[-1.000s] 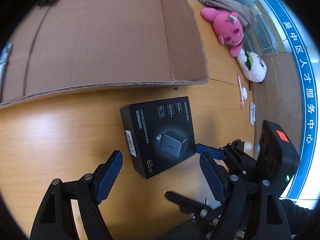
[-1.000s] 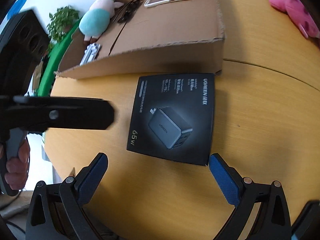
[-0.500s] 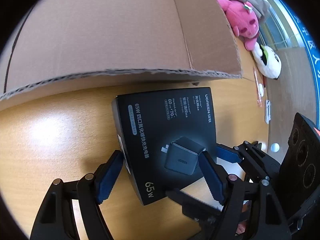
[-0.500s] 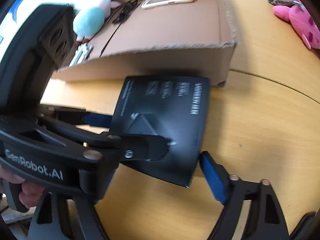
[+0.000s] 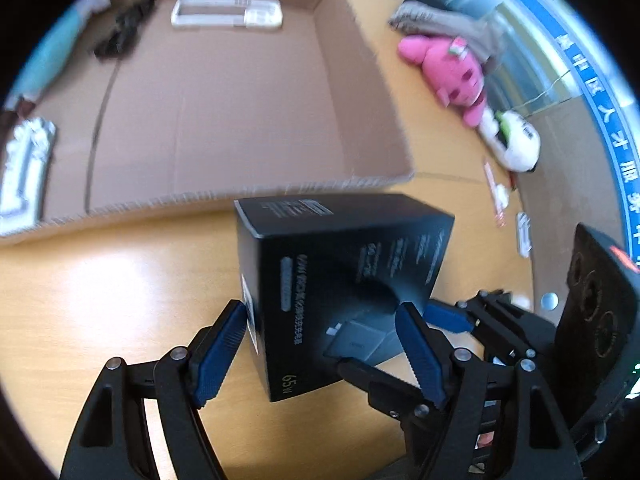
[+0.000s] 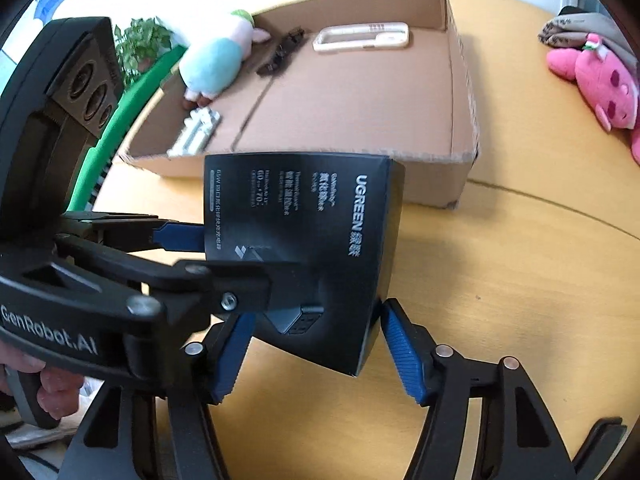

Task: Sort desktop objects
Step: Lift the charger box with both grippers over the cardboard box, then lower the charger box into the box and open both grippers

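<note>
A black UGREEN charger box (image 5: 336, 280) (image 6: 304, 248) is held tilted up off the wooden desk. My left gripper (image 5: 320, 348) is shut on its near end, blue pads on both sides. My right gripper (image 6: 316, 352) also clamps the box between its blue pads; the left gripper crosses in front in the right wrist view. Behind stands an open cardboard box (image 5: 224, 196) (image 6: 460, 168) holding a white phone case (image 5: 226, 14) (image 6: 362, 36), a black tangle (image 5: 124, 26) and a silver item (image 6: 196, 130).
A teal plush (image 6: 212, 64) leans in the cardboard box's left corner. A pink plush (image 5: 452, 76) (image 6: 600, 80) and a white plush (image 5: 516, 148) lie on the desk to the right, with small pens and items (image 5: 500, 196) near them. Green plant at far left (image 6: 140, 44).
Both grippers moved in around the black box and closed on it. The box went from lying flat on the desk to lifted and tilted up, nearer the cardboard box.
</note>
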{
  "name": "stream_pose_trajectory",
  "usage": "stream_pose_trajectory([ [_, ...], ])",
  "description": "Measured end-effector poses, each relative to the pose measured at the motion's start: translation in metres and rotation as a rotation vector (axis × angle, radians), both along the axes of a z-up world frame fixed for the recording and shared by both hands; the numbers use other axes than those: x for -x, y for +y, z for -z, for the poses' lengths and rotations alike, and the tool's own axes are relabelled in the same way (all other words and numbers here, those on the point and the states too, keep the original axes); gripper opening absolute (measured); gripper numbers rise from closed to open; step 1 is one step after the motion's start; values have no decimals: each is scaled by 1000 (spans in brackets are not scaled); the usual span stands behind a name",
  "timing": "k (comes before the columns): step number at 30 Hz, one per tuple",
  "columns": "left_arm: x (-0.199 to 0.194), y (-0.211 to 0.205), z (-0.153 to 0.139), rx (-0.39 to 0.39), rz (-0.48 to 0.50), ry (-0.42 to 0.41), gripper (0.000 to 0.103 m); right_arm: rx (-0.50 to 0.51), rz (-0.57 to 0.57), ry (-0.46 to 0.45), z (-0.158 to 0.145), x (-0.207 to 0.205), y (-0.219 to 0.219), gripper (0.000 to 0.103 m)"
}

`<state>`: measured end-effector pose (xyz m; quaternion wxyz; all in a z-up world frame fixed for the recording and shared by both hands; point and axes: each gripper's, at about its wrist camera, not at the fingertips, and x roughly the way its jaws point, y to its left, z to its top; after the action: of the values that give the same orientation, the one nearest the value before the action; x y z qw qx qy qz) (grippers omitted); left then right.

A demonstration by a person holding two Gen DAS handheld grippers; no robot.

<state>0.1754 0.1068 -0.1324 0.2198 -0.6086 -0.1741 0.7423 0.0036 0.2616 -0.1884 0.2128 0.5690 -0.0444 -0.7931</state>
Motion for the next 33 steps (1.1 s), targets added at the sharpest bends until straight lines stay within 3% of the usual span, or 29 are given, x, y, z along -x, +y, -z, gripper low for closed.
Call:
stream_pose_trajectory([
  [9,9,-23,-68,33,-32,202,75,82,80,92,-53,10,-12,68],
  [18,57,-57,-85,39,-83,280,75,120,110,135,-72,63,-43,68],
  [25,108,-75,-64,16,-117,264,75,92,107,132,-67,116,-59,68],
  [33,165,-77,-4,-54,-127,142,75,15,116,45,-30,183,-63,68],
])
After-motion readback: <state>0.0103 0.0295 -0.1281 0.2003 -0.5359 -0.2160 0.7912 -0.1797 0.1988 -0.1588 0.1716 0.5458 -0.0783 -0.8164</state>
